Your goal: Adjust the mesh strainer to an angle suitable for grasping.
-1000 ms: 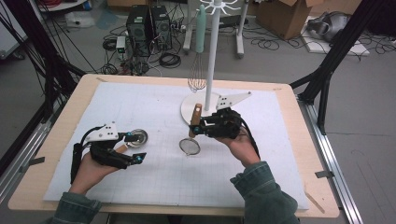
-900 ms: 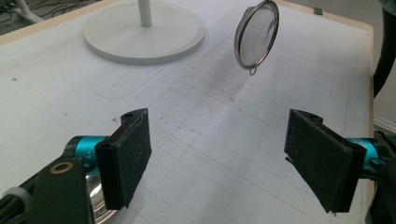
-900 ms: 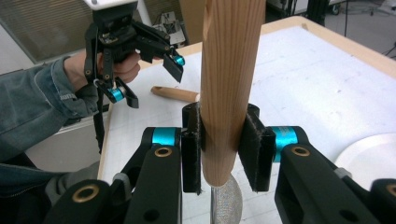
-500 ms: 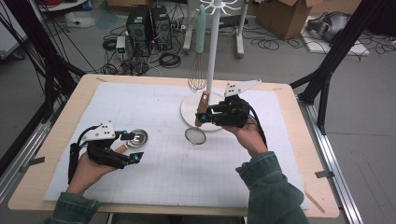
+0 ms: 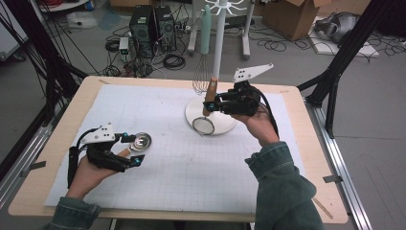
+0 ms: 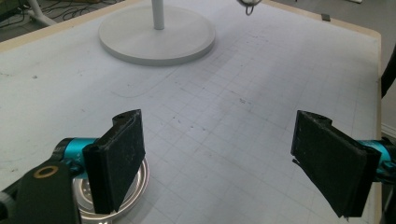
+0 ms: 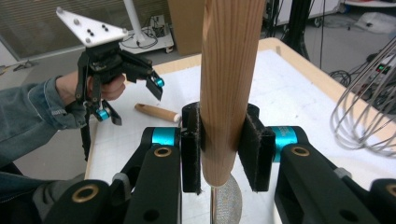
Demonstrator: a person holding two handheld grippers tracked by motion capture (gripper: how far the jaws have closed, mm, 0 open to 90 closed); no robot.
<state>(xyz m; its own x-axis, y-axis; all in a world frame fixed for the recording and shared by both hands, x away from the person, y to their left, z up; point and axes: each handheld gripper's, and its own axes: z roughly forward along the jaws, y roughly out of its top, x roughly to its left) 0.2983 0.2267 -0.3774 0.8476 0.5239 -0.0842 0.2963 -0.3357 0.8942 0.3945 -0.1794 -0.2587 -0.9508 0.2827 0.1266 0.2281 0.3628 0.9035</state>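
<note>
**Inspector A:** Right gripper (image 7: 219,156): jaws clamped on the wooden handle (image 7: 229,79) of a small mesh strainer (image 5: 203,125). The handle stands near upright between the pads. In the high view the mesh bowl hangs below, over the near edge of the white round stand base (image 5: 227,125); whether it touches the base cannot be told.

**Inspector B:** Left gripper (image 6: 219,163)?

**Inspector A:** Jaws spread wide, nothing between them. It sits low over the gridded white mat (image 5: 191,163) at the table's near left. A small shiny metal dish (image 5: 142,141) lies on the mat just beside one jaw, partly beneath it in the left gripper view.

**Inspector B:** Surroundings?

**Inspector A:** A white pole (image 5: 219,52) rises from the base; a wire whisk (image 5: 201,79) with a pale green handle hangs from it, just beside the held handle. A second wooden handle (image 7: 156,112) lies on the mat near the left gripper, seen in the right gripper view. The two grippers are well apart.
</note>
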